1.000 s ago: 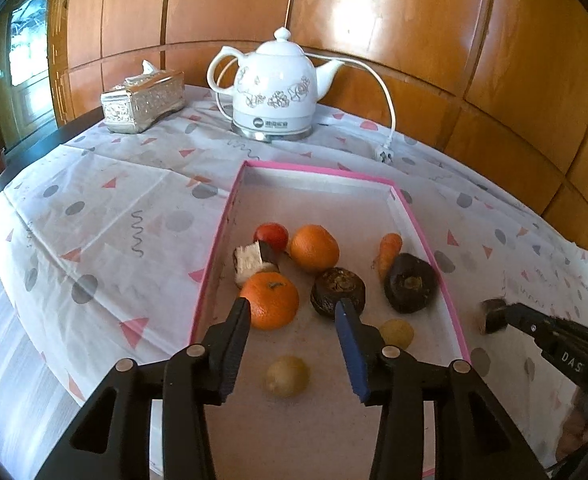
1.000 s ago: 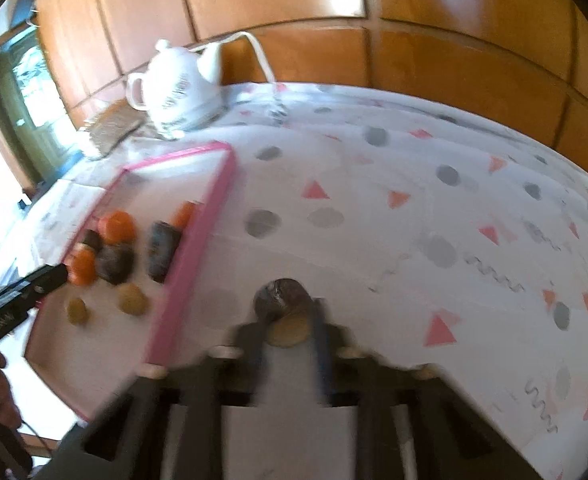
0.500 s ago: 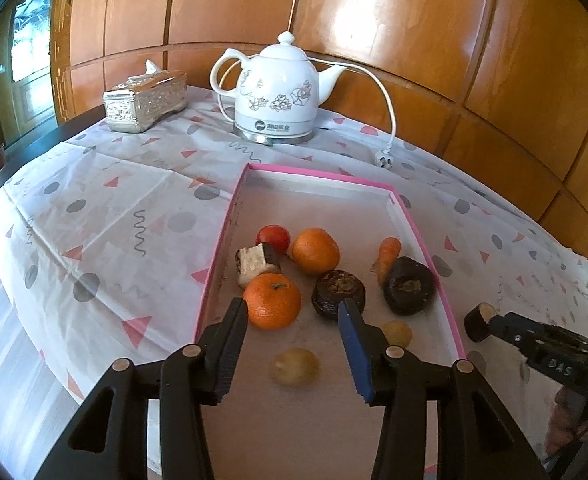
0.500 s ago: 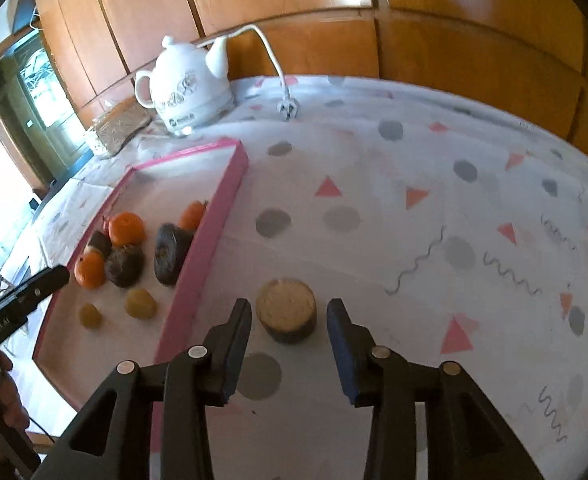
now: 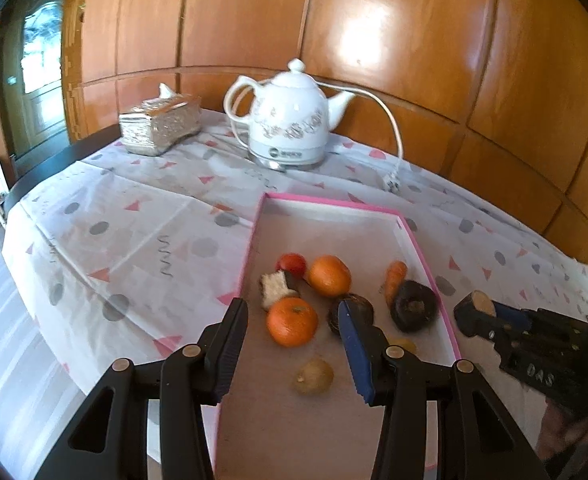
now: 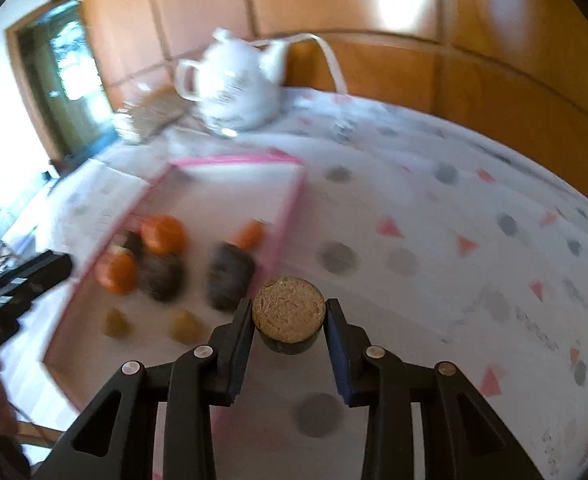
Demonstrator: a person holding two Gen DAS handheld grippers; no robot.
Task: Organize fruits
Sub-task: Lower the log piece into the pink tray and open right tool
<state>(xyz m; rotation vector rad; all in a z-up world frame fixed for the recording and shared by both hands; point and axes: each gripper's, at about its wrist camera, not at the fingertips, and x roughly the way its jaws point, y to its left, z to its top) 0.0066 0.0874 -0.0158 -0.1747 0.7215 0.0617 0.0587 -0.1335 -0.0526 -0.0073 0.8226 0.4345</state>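
- I see the patterned tablecloth (image 5: 134, 232) covering the table, with the pink-rimmed tray (image 5: 250, 256) lying on it as my landmark.
- Behind the tray stands a white electric kettle (image 5: 290, 120); a silver tissue box (image 5: 158, 124) sits to the tray's far left.
- Inside the tray lie two oranges (image 5: 292, 321), a carrot (image 5: 395, 276), a tomato (image 5: 292, 264), dark round fruits (image 5: 413, 306) and small yellowish ones (image 5: 313, 376).
- My left gripper (image 5: 294, 340) hangs over the tray's near end, its jaws moderately apart and opening, nothing between them.
- My right gripper (image 6: 290, 320), just outside the tray's right rim, is closing on a dark cut fruit piece (image 6: 289, 312), pads against its sides, clear of the cloth.
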